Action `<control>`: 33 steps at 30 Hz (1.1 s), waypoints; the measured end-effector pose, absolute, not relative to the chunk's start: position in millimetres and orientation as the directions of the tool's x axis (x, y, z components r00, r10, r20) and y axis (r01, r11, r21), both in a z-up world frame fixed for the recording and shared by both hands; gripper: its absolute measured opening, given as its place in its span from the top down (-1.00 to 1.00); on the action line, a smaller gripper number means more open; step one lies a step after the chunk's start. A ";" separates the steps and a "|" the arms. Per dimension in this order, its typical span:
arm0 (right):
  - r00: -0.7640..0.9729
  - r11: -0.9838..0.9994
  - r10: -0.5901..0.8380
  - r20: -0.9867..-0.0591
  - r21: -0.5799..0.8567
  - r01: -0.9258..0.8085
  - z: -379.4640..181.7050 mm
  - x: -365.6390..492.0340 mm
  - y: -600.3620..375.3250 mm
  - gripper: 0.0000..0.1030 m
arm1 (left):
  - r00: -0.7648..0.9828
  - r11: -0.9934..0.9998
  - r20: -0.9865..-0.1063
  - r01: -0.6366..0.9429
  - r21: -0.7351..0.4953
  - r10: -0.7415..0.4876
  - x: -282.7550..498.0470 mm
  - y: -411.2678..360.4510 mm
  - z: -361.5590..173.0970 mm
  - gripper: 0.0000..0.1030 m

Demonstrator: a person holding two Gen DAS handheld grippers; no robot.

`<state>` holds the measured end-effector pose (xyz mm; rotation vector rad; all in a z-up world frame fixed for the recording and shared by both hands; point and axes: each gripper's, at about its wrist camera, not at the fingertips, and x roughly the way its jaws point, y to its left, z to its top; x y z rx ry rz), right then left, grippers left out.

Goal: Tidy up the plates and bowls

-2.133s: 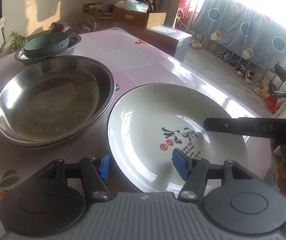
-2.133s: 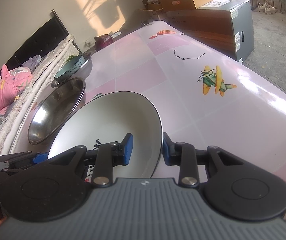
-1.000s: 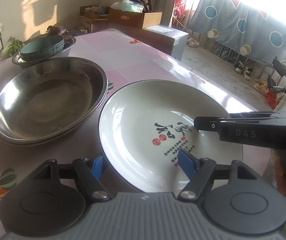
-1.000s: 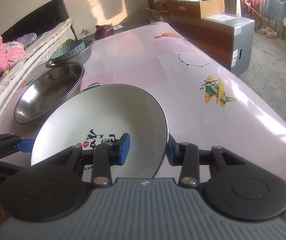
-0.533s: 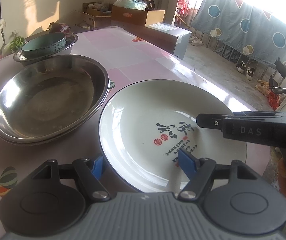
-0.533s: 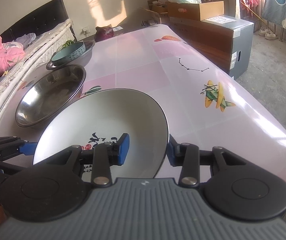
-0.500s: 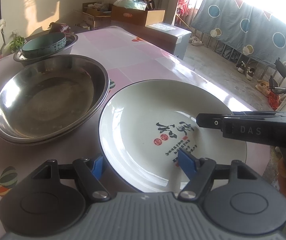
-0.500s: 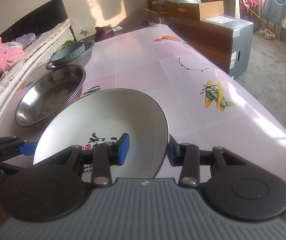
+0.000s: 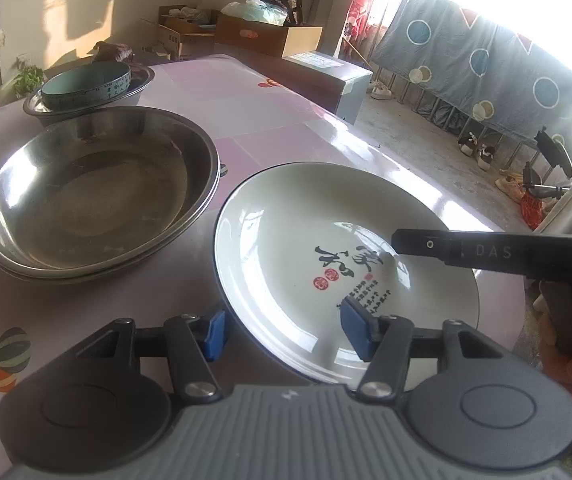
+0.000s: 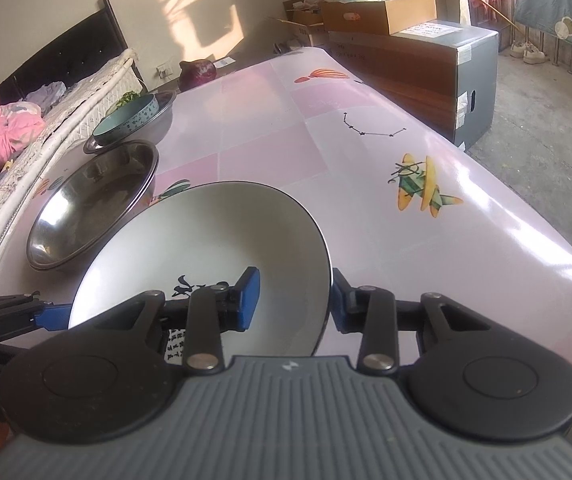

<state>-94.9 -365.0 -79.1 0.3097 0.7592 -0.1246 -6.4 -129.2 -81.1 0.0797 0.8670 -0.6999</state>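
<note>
A white plate (image 9: 294, 248) with black calligraphy and red seals sits on the pink table (image 9: 278, 120). My left gripper (image 9: 284, 332) is open, its blue pads straddling the plate's near rim. My right gripper (image 10: 292, 300) is open around the plate's (image 10: 214, 248) right rim, one pad inside, one outside; its arm crosses the left wrist view (image 9: 486, 254). A large steel basin (image 9: 94, 192) lies left of the plate. Behind it a teal bowl (image 9: 86, 84) sits in a smaller steel basin (image 9: 134, 98).
The table's right edge (image 10: 546, 240) drops to a concrete floor. Cardboard boxes (image 10: 418, 40) stand behind the table. A bed with pink clothes (image 10: 2, 132) runs along the left. A purple onion (image 10: 198, 72) lies at the table's far end.
Both grippers keep straddling the plate's rim. The views have shifted slightly; the plate appears a little nearer the steel basin than two seconds ago.
</note>
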 end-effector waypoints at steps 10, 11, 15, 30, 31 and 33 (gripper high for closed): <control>0.732 0.938 0.007 -0.681 0.257 0.231 -83.7 -105.8 -372.0 0.42 | 0.423 0.778 -0.712 0.565 -0.277 -0.561 22.4 -119.9 -82.2 0.16; 0.732 0.939 0.005 -0.681 0.254 0.230 -83.9 -105.7 -371.4 0.42 | 0.424 0.778 -0.713 0.566 -0.272 -0.558 22.6 -120.4 -82.0 0.19; 0.735 0.948 0.003 -0.678 0.237 0.214 -85.0 -105.7 -366.1 0.41 | 0.428 0.786 -0.718 0.556 -0.269 -0.549 22.0 -119.9 -82.2 0.44; 0.741 0.947 -0.026 -0.671 0.222 0.234 -82.0 -105.3 -358.6 0.42 | 0.449 0.830 -0.747 0.500 -0.245 -0.491 21.5 -124.9 -76.8 0.53; 0.741 0.947 -0.027 -0.671 0.221 0.235 -81.5 -105.3 -358.5 0.42 | 0.448 0.831 -0.749 0.500 -0.244 -0.489 21.5 -125.2 -76.4 0.53; 0.740 0.947 -0.029 -0.672 0.218 0.236 -80.2 -104.9 -358.4 0.42 | 0.444 0.832 -0.752 0.498 -0.246 -0.488 21.8 -125.5 -75.6 0.53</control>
